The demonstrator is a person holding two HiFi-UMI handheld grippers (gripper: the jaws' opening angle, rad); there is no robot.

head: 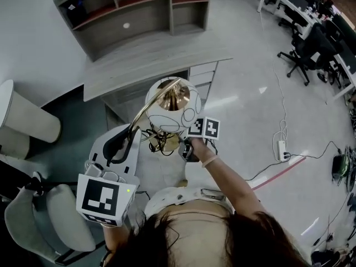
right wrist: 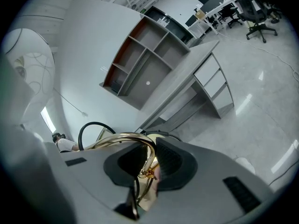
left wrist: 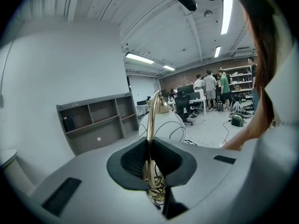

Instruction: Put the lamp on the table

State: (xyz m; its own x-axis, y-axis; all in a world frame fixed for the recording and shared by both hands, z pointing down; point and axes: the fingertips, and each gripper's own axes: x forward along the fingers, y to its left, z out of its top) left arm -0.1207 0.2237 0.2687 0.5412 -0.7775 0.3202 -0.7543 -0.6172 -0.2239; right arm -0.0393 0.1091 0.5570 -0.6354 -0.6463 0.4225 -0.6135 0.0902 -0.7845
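Observation:
The lamp has a curved brass stem [head: 146, 109] and a white globe shade [head: 168, 105] marked with thin black lines. It hangs in the air in front of the grey table [head: 161, 57]. My left gripper [head: 131, 131] is shut on the stem [left wrist: 150, 134], which rises between the jaws of that gripper [left wrist: 150, 164] to the shade [left wrist: 172, 124]. My right gripper [head: 177, 144] is shut on the lamp's lower brass part [right wrist: 133, 140] and its tangle of wire. In the right gripper view the shade [right wrist: 28, 69] looms at the left, and the gripper [right wrist: 144, 164] faces the table [right wrist: 187, 76].
A grey shelf unit [head: 139, 7] stands at the back of the table, with drawers [head: 203, 77] beneath. A padded chair [head: 53, 221] is at my lower left and a white round stand [head: 25, 118] further left. A power strip [head: 282, 149] with cables lies on the floor; an office chair [head: 303, 52] stands right.

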